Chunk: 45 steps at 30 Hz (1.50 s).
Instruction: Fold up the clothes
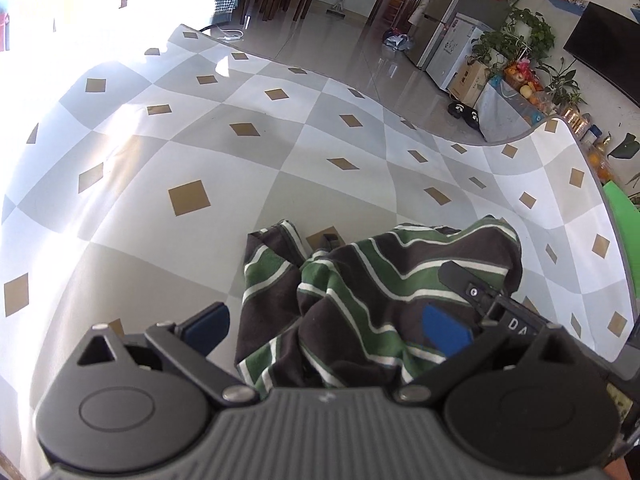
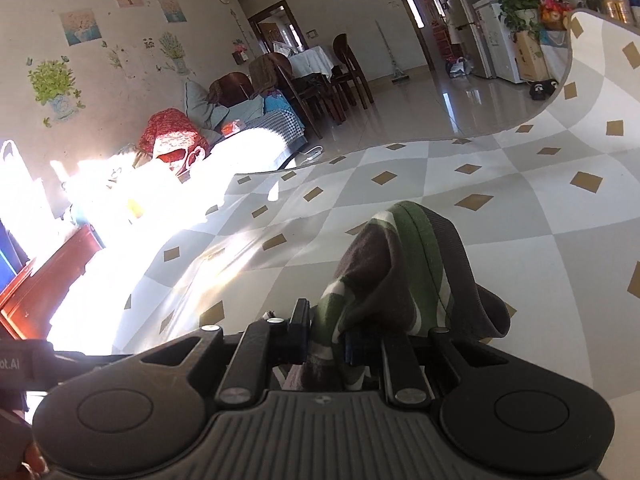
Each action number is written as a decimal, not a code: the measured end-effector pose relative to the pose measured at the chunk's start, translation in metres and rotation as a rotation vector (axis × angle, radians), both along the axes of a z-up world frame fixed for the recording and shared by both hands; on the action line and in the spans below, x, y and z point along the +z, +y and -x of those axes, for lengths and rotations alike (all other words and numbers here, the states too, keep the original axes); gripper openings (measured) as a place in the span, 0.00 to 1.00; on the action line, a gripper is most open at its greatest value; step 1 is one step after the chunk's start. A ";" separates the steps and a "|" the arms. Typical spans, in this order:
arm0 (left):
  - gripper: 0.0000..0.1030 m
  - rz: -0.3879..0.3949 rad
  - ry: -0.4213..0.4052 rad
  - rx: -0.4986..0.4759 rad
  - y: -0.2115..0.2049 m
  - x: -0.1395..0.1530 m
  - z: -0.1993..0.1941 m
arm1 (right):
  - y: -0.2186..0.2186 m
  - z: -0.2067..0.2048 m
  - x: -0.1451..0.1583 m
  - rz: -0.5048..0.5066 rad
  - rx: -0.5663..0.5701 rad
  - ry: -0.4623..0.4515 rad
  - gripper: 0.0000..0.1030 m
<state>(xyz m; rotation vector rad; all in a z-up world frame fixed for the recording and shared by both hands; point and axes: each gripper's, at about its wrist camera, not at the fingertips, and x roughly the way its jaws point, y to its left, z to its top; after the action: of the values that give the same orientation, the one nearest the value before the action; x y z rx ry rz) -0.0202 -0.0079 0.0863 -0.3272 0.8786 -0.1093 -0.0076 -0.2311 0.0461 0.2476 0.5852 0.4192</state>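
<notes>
A striped garment (image 1: 360, 292), dark brown with green and white stripes, lies bunched on the checkered tablecloth (image 1: 208, 128). My left gripper (image 1: 326, 316) is open above it, the fingers standing wide on either side of the cloth; its blue pad (image 1: 444, 330) shows on the right finger. In the right wrist view my right gripper (image 2: 326, 340) is shut on a fold of the same garment (image 2: 404, 272), which humps up in front of the fingers. The cloth hides the right gripper's fingertips.
The tablecloth (image 2: 500, 184) has grey and white squares with tan diamonds. The table's far edge (image 1: 360, 88) curves beyond it. A green object (image 1: 624, 216) sits at the right edge. Bright sunlight (image 2: 132, 184) washes out the left side.
</notes>
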 end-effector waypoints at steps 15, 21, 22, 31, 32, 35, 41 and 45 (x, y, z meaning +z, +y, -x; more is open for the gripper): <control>1.00 0.073 -0.030 -0.075 0.005 0.013 -0.006 | 0.077 0.047 -0.011 0.274 0.363 -0.160 0.19; 1.00 0.143 0.038 -0.084 0.008 -0.008 -0.015 | 0.096 0.060 -0.028 0.349 0.460 -0.173 0.21; 1.00 0.144 0.055 -0.076 0.009 -0.013 -0.016 | 0.098 0.062 -0.031 0.356 0.470 -0.173 0.24; 1.00 0.053 0.164 0.012 0.013 -0.053 -0.024 | 0.100 0.058 -0.034 0.345 0.476 -0.145 0.42; 1.00 0.040 0.169 0.018 0.014 -0.056 -0.024 | 0.100 0.056 -0.033 0.336 0.477 -0.132 0.44; 1.00 0.035 0.177 0.037 0.017 -0.059 -0.022 | 0.092 0.049 -0.029 0.299 0.476 -0.085 0.47; 1.00 0.007 0.200 0.103 0.027 -0.064 -0.020 | 0.073 0.042 -0.016 0.261 0.434 -0.057 0.51; 1.00 0.029 0.209 0.141 0.035 -0.066 -0.020 | 0.057 0.036 -0.011 0.235 0.367 -0.035 0.52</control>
<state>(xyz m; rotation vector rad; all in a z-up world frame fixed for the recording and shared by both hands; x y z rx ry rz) -0.0001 0.0267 0.0207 -0.4321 1.0581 0.0432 -0.0434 -0.1743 0.0350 -0.0949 0.6410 0.7016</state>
